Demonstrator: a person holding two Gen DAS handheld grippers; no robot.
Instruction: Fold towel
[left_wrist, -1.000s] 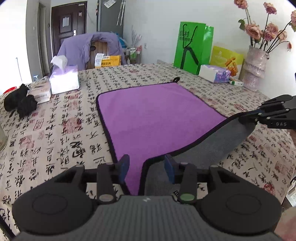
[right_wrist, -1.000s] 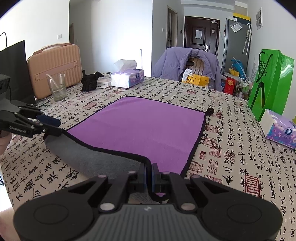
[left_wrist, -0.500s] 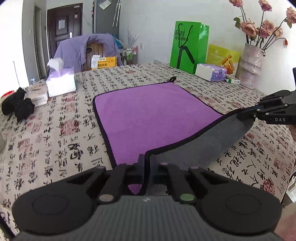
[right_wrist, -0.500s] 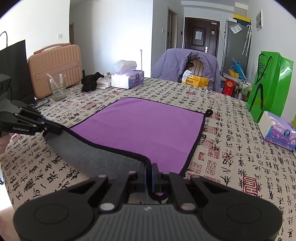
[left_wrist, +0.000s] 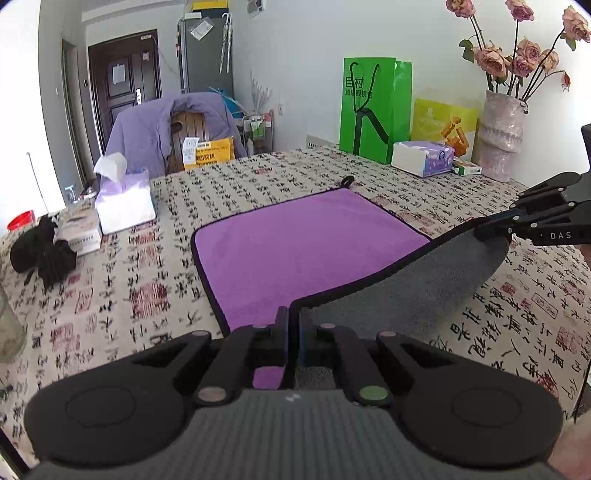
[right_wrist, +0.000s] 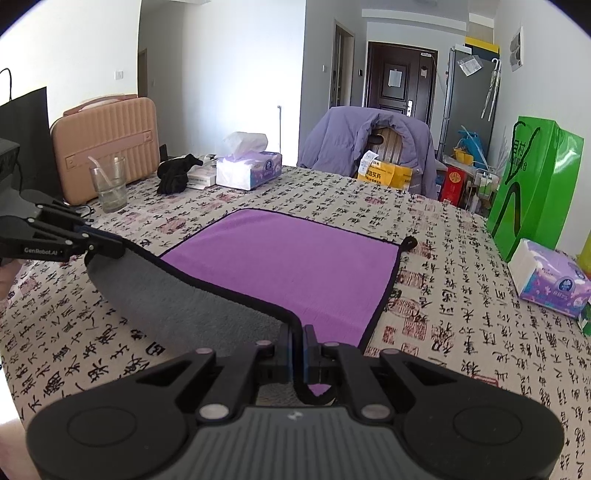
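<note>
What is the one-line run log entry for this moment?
phase: fold begun | left gripper: shut on towel near corner | right gripper: shut on other near corner | near edge lifted, far half flat on table

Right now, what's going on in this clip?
A person is folding a purple towel on a table with two handheld grippers. The left gripper and right gripper are each shut on a near corner. The near edge is lifted off the table, showing its grey underside, while the far half lies flat. The fold-over is not yet done.
</note>
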